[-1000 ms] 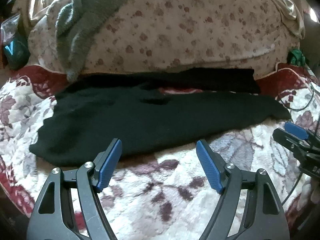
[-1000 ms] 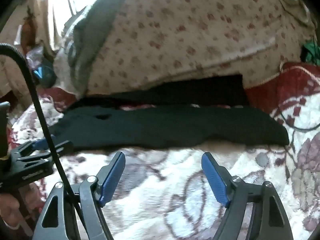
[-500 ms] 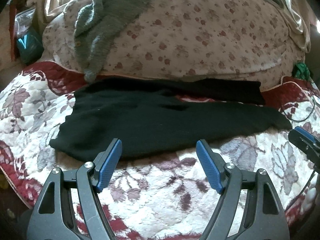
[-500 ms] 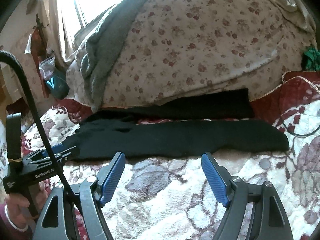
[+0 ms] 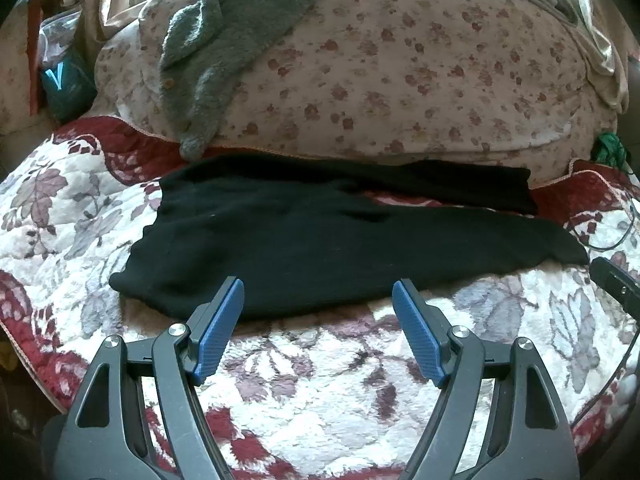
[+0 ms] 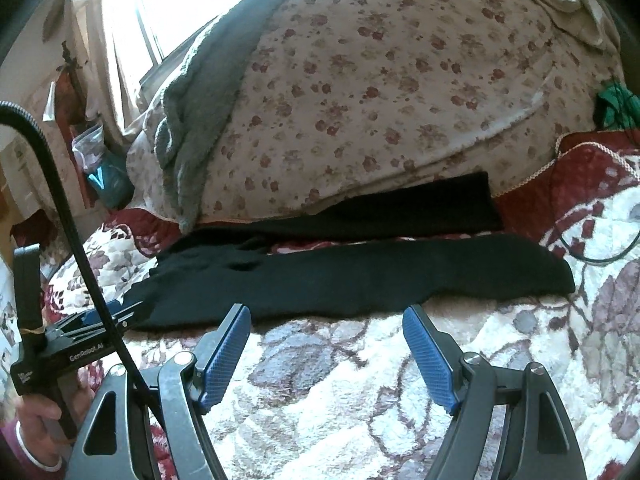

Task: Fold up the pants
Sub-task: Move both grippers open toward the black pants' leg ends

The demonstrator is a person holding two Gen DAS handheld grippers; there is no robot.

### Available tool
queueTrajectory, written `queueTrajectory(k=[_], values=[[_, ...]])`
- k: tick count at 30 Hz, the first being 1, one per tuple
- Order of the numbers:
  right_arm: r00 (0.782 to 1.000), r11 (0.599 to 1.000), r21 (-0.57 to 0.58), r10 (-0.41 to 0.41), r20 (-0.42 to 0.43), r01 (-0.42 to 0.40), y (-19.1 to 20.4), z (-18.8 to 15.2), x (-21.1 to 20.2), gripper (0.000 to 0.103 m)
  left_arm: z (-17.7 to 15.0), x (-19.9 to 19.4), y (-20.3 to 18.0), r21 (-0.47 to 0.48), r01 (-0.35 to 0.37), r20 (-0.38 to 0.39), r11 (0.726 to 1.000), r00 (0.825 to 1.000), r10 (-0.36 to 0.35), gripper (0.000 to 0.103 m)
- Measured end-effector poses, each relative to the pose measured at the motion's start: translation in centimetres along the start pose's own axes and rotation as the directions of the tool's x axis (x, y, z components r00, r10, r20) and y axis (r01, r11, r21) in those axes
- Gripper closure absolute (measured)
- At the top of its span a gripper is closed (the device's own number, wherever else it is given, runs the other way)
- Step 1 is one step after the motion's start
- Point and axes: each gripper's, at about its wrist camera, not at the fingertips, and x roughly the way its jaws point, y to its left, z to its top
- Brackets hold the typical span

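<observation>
Black pants (image 5: 320, 248) lie flat across a floral bed quilt (image 5: 312, 364), waistband at nine o'clock, leg ends at three. Left gripper (image 5: 318, 308) and right gripper (image 6: 326, 334) hover at the near hem, fingers spread wide, holding nothing.

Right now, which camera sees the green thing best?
The right wrist view: the green thing shows larger beside the flowery pillow. The left wrist view catches only a small piece at the pillow's right end.

Black pants (image 5: 320, 248), red-white floral quilt (image 5: 320, 364), grey knit (image 5: 224, 40).
</observation>
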Motion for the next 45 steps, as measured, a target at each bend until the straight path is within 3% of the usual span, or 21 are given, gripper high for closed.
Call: queueTrajectory(k=[12, 27, 45], values=[[1.0, 1.0, 0.018, -0.01, -0.011, 0.01, -1.1, -0.1, 0.2, 0.026, -0.4, 0.3, 3.7, -0.022, -0.055, -0.027, 0.998, 0.998, 0.055, 0.025], [0.998, 0.999, 0.035, -0.015, -0.055, 0.017, -1.7, -0.2, 1.8, 0.026, -1.0, 1.2, 10.4, -0.18, -0.155, -0.081, 0.971, 0.986, 0.143, 0.025], [0.997, 0.998, 0.059, -0.019, -0.081, 0.024, -2.1, -0.8, 3.2, 0.026, -1.6, 1.3, 12.7, -0.244, -0.158, -0.109, 0.957, 0.985, 0.135, 0.025]])
